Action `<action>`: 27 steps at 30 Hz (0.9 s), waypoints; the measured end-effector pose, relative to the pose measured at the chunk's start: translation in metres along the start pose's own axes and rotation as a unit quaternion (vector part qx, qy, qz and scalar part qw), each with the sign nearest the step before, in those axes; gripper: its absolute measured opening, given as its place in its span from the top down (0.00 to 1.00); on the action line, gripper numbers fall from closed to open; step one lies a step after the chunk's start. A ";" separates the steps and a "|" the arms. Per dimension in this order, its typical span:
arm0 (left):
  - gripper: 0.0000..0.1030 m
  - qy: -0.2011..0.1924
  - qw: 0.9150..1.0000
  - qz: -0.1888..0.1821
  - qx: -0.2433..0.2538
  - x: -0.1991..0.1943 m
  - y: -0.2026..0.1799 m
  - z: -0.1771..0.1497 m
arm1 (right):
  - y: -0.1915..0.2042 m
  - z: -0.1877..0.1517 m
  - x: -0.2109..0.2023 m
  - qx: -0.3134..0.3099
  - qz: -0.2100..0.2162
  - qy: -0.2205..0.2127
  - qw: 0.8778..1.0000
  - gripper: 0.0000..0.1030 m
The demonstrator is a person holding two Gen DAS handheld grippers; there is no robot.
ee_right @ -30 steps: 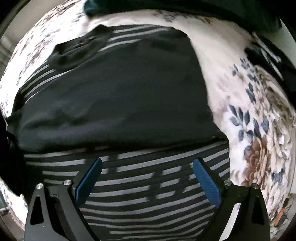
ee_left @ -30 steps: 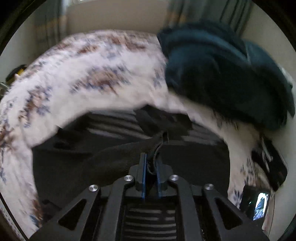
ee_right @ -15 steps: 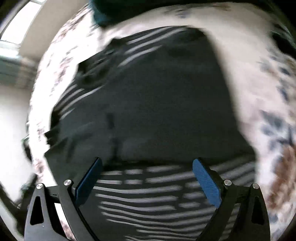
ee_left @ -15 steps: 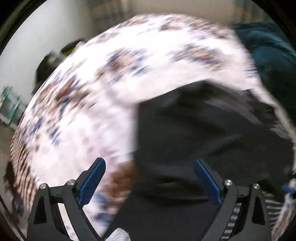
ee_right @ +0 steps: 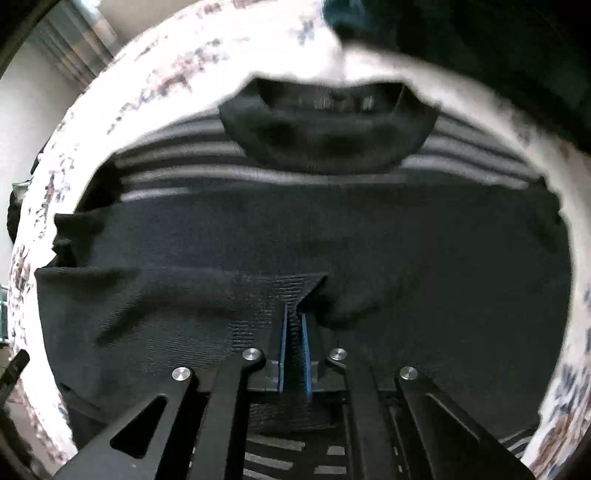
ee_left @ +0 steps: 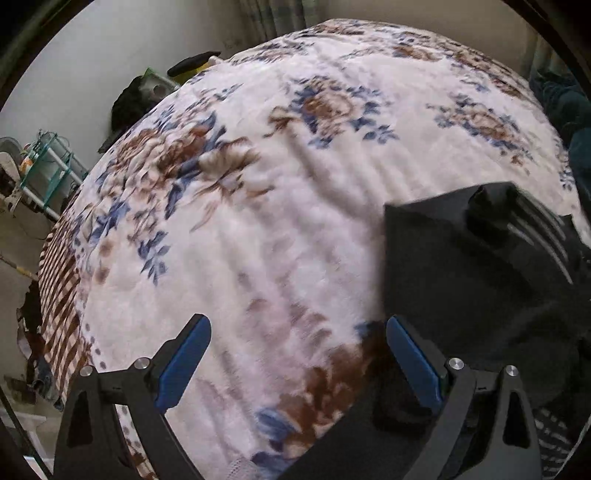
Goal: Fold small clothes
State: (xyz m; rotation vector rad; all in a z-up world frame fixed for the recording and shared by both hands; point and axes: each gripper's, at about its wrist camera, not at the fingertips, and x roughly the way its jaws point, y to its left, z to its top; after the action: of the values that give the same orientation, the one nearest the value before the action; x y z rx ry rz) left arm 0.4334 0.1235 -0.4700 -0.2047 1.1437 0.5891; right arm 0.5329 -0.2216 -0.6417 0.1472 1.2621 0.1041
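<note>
Since a second ago the two grippers have swapped roles: the left gripper (ee_left: 297,363), then pinched on dark cloth, now stands spread wide and empty, while the right gripper (ee_right: 294,345), then spread over the striped hem, is now pressed together on a fold of fabric.

One garment is in play, a black sweater (ee_right: 332,236) with grey stripes and a round collar (ee_right: 325,136), lying on one floral blanket (ee_left: 280,192) that covers the bed. One dark teal heap (ee_right: 461,33) of cloth sits beyond the collar.

Two blue pads (ee_right: 282,347) of the right gripper pinch a ridge of ribbed knit near the middle of the sweater's lower body, and the cloth bunches up toward the jaws.

From the left wrist view, the sweater's corner (ee_left: 461,266) lies to the right; the gripper's right finger (ee_left: 413,360) hovers at the sweater's edge, its left finger (ee_left: 183,360) over bare blanket. Whether either touches the surface, I cannot tell.
</note>
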 end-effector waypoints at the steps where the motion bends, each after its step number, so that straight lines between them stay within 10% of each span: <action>1: 0.05 -0.004 1.000 -0.003 0.001 -0.002 -0.002 0.003 | -0.004 0.001 -0.013 0.004 0.000 -0.018 1.000 0.94; 10: 0.05 -0.023 0.997 -0.052 0.047 0.000 -0.064 0.028 | -0.116 0.010 -0.083 0.120 -0.047 -0.075 0.989 0.94; 18: 0.05 -0.023 0.993 -0.057 0.103 0.024 -0.133 0.044 | -0.219 0.010 -0.062 0.199 -0.109 -0.043 0.973 0.94; 27: 0.05 0.003 0.994 -0.035 0.101 0.049 -0.126 0.044 | -0.223 0.017 -0.025 0.137 -0.139 0.063 0.979 0.89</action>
State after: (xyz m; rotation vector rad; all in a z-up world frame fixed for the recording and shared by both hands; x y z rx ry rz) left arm 0.5500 0.0551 -0.5133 -0.0725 1.1885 0.4072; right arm 0.5405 -0.4462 -0.6502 0.2019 1.4074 -0.3074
